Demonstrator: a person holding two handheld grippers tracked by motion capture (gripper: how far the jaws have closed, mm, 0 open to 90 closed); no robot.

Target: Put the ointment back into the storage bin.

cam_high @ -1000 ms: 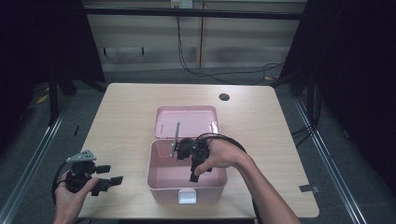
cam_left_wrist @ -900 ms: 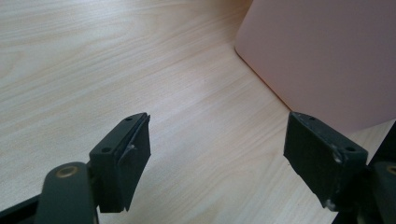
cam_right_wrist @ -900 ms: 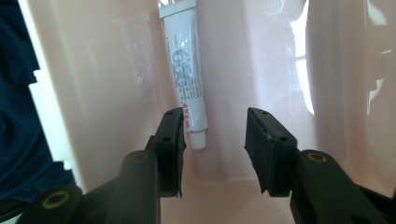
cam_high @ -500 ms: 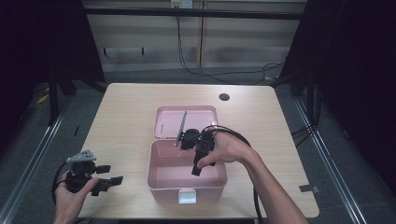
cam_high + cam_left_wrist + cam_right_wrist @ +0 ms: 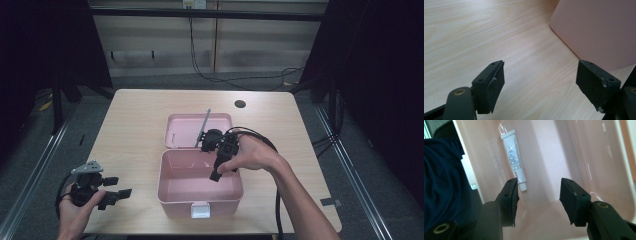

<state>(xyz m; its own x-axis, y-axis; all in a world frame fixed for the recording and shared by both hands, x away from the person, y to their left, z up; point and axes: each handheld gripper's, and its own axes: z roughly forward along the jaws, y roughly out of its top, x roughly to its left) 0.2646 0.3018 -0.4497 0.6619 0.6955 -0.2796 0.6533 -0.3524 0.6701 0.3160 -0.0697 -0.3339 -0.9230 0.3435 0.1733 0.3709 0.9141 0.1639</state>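
Both tools gape empty: right tool [image 5: 537, 195] inside the pink box [image 5: 172, 192], left tool [image 5: 541, 82] beside it.

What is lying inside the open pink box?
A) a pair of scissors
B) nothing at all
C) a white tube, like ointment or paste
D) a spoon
C: the right gripper view looks into the pink box and shows a white tube lying against its wall, just past the open right gripper.
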